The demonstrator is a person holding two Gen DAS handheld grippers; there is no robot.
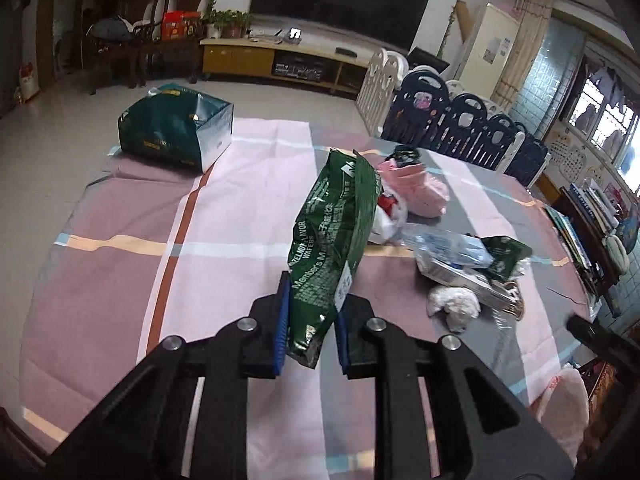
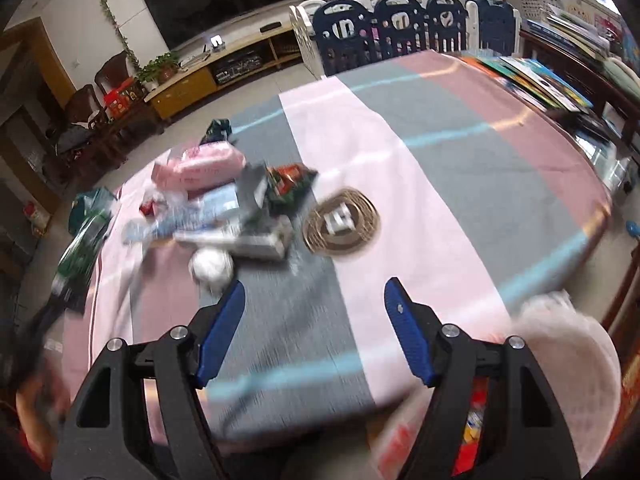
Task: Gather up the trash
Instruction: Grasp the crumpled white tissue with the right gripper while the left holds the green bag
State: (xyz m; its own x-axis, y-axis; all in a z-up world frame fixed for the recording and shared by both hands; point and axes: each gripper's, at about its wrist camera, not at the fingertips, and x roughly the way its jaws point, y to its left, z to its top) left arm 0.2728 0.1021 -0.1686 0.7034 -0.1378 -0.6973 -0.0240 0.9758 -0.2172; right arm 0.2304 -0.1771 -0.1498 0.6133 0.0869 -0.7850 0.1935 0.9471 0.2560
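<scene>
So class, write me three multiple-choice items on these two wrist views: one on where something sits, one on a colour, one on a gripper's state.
1. Where is the dark green box?
A. far left part of the tablecloth
B. on the floor
C. in a gripper

2. What colour is the wafer bag in the left gripper?
A. pink
B. green
C. blue

3. How are the right gripper's jaws?
A. shut on a bottle
B. shut on nothing
C. open, nothing between

Key: 1 A, the dark green box rests on the tablecloth; 2 B, the wafer bag in the left gripper is green; 3 C, the right gripper has only cloth showing between its pads.
</scene>
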